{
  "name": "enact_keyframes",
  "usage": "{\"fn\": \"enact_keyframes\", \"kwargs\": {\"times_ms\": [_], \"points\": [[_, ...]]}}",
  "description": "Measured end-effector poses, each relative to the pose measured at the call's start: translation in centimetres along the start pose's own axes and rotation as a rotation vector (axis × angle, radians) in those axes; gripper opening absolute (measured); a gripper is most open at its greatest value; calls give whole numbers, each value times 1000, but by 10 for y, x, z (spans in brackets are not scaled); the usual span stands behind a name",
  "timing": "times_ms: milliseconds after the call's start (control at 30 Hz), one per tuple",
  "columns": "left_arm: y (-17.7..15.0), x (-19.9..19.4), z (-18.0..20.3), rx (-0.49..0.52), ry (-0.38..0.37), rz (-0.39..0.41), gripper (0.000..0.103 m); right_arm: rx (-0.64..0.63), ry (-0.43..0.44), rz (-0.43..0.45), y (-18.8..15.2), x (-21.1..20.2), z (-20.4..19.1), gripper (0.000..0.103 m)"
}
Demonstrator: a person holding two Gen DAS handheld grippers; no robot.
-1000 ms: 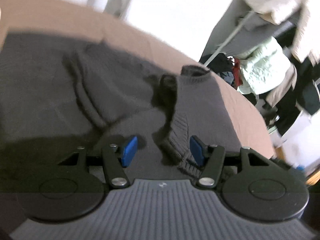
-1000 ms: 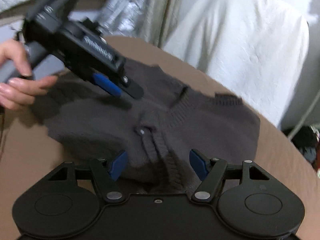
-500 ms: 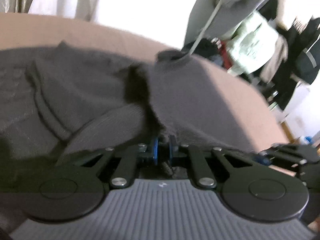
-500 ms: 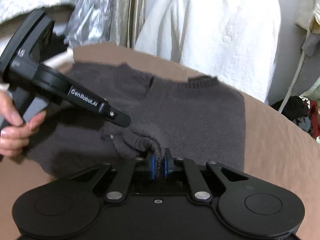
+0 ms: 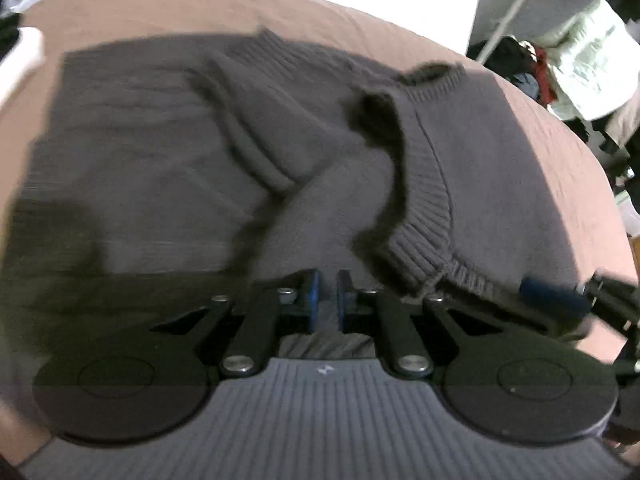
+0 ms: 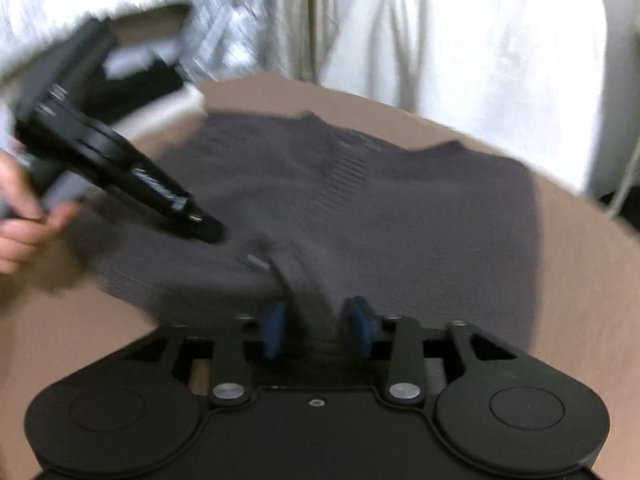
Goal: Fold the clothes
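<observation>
My left claw and right claw have just been opening, loosing the sweater (knit between both); next, regrip its hem.

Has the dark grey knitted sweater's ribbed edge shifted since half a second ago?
Yes. The dark grey knitted sweater was pinched in the left gripper; with the jaws just opening, its ribbed edge now lies right of them on the brown table.

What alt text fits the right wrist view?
The right gripper, jaws just opening, straddles a fold of a dark grey sweater lying on a brown surface. At left, a hand holds the left gripper over the sweater; the picture is blurred.
</observation>
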State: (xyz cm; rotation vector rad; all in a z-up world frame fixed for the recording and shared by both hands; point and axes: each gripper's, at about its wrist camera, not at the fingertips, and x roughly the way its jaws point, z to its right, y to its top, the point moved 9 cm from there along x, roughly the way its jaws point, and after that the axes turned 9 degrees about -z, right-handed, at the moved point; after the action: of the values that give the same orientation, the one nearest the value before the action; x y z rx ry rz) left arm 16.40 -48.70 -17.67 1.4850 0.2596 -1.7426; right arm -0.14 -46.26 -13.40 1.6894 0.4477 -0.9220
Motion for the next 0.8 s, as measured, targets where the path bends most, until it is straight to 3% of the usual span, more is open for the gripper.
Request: {"fn": "enact_keyframes", "kwargs": {"times_ms": [33, 67, 100, 133, 233, 333, 433, 567, 633, 800], "points": [[2, -15, -9, -25, 5, 5, 43, 36, 40, 12, 1, -5, -1, 47], [4, -35, -23, -61, 10, 35, 54, 77, 56, 24, 1, -9, -1, 47], [6, -54, -37, -92, 29, 77, 75, 113, 68, 36, 2, -12, -1, 47], [9, -72, -57, -129, 68, 123, 87, 128, 63, 49, 4, -14, -4, 47], [-3, -95, -112, -228, 186, 155, 89, 158, 39, 84, 14, -15, -12, 47], [-26, -89, -160, -351, 251, 84, 89, 187, -5, 126, 26, -17, -19, 52], [-46, -75, -185, -440, 231, 11, 89, 260, -38, 170, 32, -18, -13, 55], [-50, -69, -198, -496, 226, 7, 89, 460, -6, 215, 25, -18, -6, 55], [-50, -62, -199, -529, 225, 6, 91, 516, 27, 191, 16, -10, -9, 55], [-72, -26, -206, -591, 193, -96, 96, 440, -65, 70, -2, 4, -27, 56]]}}
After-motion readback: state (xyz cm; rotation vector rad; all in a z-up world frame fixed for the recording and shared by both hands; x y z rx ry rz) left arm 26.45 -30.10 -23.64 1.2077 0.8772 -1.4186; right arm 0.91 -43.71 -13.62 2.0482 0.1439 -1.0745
